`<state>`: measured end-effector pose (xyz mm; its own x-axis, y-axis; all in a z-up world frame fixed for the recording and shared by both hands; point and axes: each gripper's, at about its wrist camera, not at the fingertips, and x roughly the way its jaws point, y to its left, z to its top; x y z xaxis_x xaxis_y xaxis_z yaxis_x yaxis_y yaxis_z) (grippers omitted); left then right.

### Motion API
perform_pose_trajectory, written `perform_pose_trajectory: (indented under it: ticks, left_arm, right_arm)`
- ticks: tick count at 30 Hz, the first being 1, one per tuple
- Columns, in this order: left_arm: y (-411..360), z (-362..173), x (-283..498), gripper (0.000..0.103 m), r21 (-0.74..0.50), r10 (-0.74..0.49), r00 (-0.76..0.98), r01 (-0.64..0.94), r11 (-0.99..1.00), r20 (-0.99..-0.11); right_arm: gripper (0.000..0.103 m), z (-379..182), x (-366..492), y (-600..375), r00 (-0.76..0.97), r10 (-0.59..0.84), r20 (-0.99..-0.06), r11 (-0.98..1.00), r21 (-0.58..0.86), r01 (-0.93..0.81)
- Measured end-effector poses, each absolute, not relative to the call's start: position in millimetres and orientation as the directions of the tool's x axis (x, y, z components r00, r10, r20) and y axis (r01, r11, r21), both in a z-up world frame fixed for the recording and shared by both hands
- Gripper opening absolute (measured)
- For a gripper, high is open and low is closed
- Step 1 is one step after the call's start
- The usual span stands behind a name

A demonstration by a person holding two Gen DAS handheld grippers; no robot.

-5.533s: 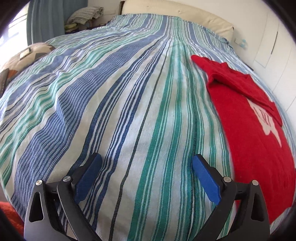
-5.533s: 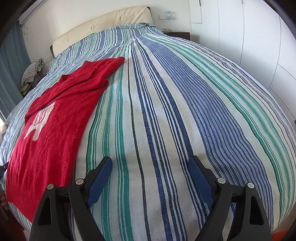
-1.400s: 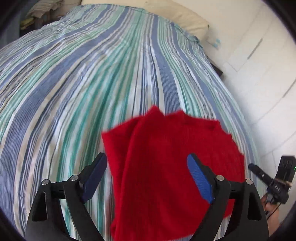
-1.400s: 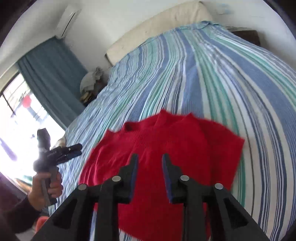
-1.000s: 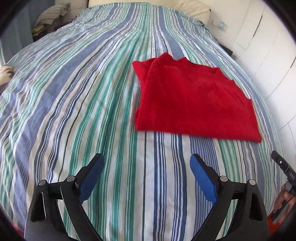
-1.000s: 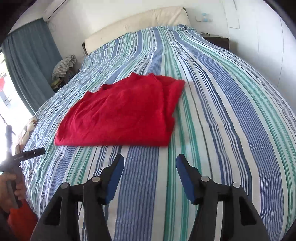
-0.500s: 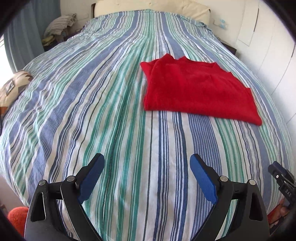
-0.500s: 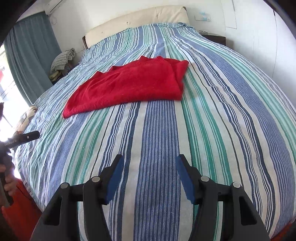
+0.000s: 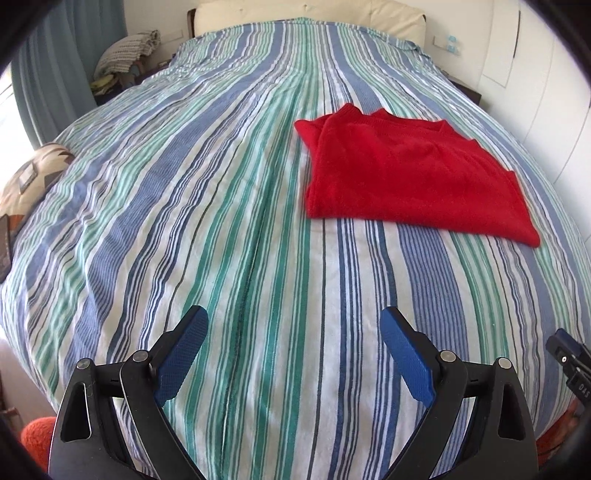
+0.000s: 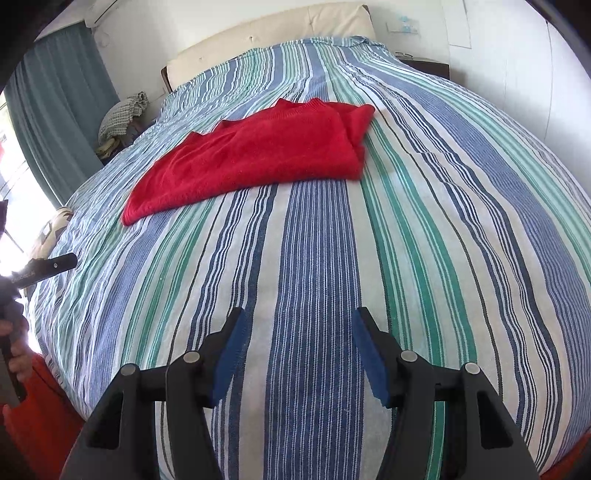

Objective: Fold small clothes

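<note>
Nearest to me, my left claw [image 9: 293,350] stands wide open with nothing between its blue pads, only the striped bed cover [image 9: 221,221] under it. My right claw [image 10: 295,350] is about half open and also holds nothing. From the left camera I see only the tip of the right claw at the lower right edge; the rest is cut off. From the right camera the left claw shows as a dark bar at the left edge, with part of a hand [image 10: 16,354] around its handle, washed out by the window light.

Further on, well away from both claws, the red sweater [image 9: 406,173] lies folded flat on the bed. Any print on it is hidden inside the fold.

Behind, I see the cream headboard [image 10: 266,33] and a pile of cloth [image 9: 125,51] beside the bed, too small for me to identify.
</note>
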<state>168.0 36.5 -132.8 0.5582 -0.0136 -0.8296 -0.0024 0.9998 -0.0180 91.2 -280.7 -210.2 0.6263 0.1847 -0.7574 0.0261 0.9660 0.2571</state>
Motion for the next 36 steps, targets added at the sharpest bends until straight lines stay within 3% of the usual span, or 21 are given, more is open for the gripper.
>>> perform_pose_trajectory:
  ticks: [5,9,11,17,20,22,23,26,29,36]
  left_arm:
    - [57.8,-175.4,179.0,0.095,-0.015,-0.012,0.513,-0.002,1.0,-0.858]
    - [69.3,-189.5,169.7,0.099,-0.059,-0.059,0.555,0.017,0.998,-0.83]
    - [68.5,-191.3,167.7,0.1,-0.057,-0.063,0.569,0.029,0.998,-0.82]
    - [71.4,-194.3,168.0,0.102,-0.072,-0.08,0.582,0.037,0.997,-0.809]
    - [71.8,-195.3,166.8,0.102,-0.072,-0.082,0.584,0.04,0.997,-0.807]
    - [71.7,-195.9,166.4,0.102,-0.074,-0.083,0.583,0.04,0.996,-0.808]
    - [72.4,-196.3,166.9,0.103,-0.076,-0.085,0.582,0.039,0.996,-0.808]
    - [73.7,-197.2,167.9,0.103,-0.084,-0.091,0.578,0.039,0.996,-0.811]
    - [73.5,-197.4,169.7,0.103,-0.088,-0.092,0.574,0.035,0.996,-0.814]
    - [75.9,-197.8,174.4,0.103,-0.101,-0.104,0.565,0.037,0.994,-0.818]
  right_arm:
    - [0.059,-197.0,122.1,-304.4,0.645,0.217,-0.733,0.947,0.318,0.043]
    - [0.071,-178.8,179.7,-341.2,0.683,0.203,-0.702,0.932,0.352,0.085]
    - [0.072,-175.9,217.6,-357.0,0.68,0.214,-0.702,0.925,0.369,0.09]
    - [0.072,-204.7,307.7,-378.4,0.619,0.306,-0.724,0.862,0.486,0.143]
    - [0.071,-222.8,328.0,-369.9,0.595,0.283,-0.753,0.866,0.467,0.179]
    - [0.034,-224.7,333.5,-358.6,0.585,0.306,-0.751,0.876,0.463,0.136]
    - [0.01,-224.2,336.9,-354.2,0.561,0.3,-0.772,0.885,0.445,0.139]
    - [0.009,-195.3,334.6,-344.4,0.596,0.231,-0.769,0.899,0.403,0.172]
    - [0.009,-144.2,340.1,-311.1,0.64,0.23,-0.733,0.925,0.369,0.09]
    - [0.009,-89.3,383.5,-175.2,0.595,0.371,-0.712,0.92,0.37,-0.13]
